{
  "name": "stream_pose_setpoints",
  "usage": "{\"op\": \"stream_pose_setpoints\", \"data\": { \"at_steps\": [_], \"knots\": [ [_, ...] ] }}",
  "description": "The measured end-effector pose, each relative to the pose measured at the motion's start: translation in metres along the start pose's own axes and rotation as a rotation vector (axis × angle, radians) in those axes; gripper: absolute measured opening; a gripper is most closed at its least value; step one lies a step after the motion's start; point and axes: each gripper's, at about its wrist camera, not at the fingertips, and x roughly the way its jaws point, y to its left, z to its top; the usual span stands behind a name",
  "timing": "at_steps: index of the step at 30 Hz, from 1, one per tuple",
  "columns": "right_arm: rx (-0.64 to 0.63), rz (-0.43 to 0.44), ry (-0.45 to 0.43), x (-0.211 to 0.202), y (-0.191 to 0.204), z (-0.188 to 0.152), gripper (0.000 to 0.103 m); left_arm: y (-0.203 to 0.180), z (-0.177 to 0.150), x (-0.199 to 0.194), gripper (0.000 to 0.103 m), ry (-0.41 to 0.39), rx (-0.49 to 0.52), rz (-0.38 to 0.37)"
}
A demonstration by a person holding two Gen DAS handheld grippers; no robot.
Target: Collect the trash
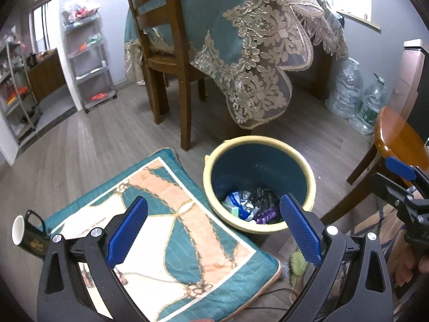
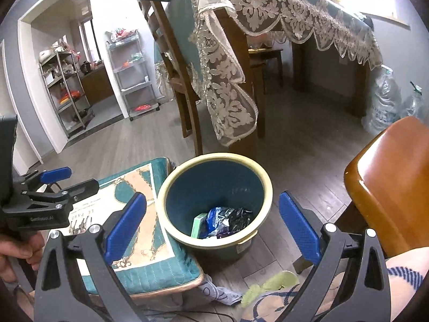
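Both grippers, left [image 1: 213,228] and right [image 2: 213,224], gaped empty above the bin [image 2: 171,185]; best withdraw clear of its rim before seeking more trash.

Left gripper [image 1: 213,226] is hanging over the floor with its jaws standing wide apart — nothing is sitting between the blue pads [image 1: 127,232]. Past the right pad, a blue bin with a cream rim [image 1: 308,171] is standing on the wood floor, holding a heap of wrappers [image 1: 252,206] at its bottom. A teal patterned cushion [image 1: 171,244] is lying just beside the bin, its corner touching the rim. A dark mug [image 1: 28,237] is sitting at the cushion's left edge. At far right the right gripper [image 1: 399,185] is showing — its jaws are looking parted. Behind, a wooden chair [image 1: 163,53] is standing against a lace-draped table [image 1: 257,40].
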Motion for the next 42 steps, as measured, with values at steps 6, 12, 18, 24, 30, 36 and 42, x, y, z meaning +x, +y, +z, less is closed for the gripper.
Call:
{"op": "stream_pose_setpoints", "data": {
  "at_steps": [6,12,18,24,30,36,42],
  "knots": [
    [0.007,0.007,0.011,0.0018,-0.0006,-0.0013,0.097,0.0001,0.0010,0.0013,0.098,0.002,-0.003,-0.011],
    [0.003,0.013,0.017,0.0029,0.0003,-0.0021,0.097,-0.0033,0.0006,0.0031,0.098,0.006,0.011,-0.017],
    [0.004,0.011,0.018,0.0036,0.0011,-0.0022,0.097,-0.0047,0.0000,0.0064,0.098,0.025,0.011,-0.027],
    [0.000,0.011,0.023,0.0049,0.0022,-0.0023,0.097,-0.0061,0.0008,0.0071,0.098,0.029,0.013,-0.036],
    [-0.001,0.011,0.024,0.0055,0.0026,-0.0021,0.097,-0.0067,0.0010,0.0069,0.098,0.030,0.013,-0.037],
    [-0.001,0.011,0.025,0.0054,0.0031,-0.0023,0.097,-0.0065,0.0009,0.0072,0.098,0.030,0.013,-0.036],
    [-0.001,0.012,0.025,0.0055,0.0029,-0.0024,0.097,-0.0063,0.0008,0.0073,0.098,0.030,0.013,-0.035]
  ]
}}
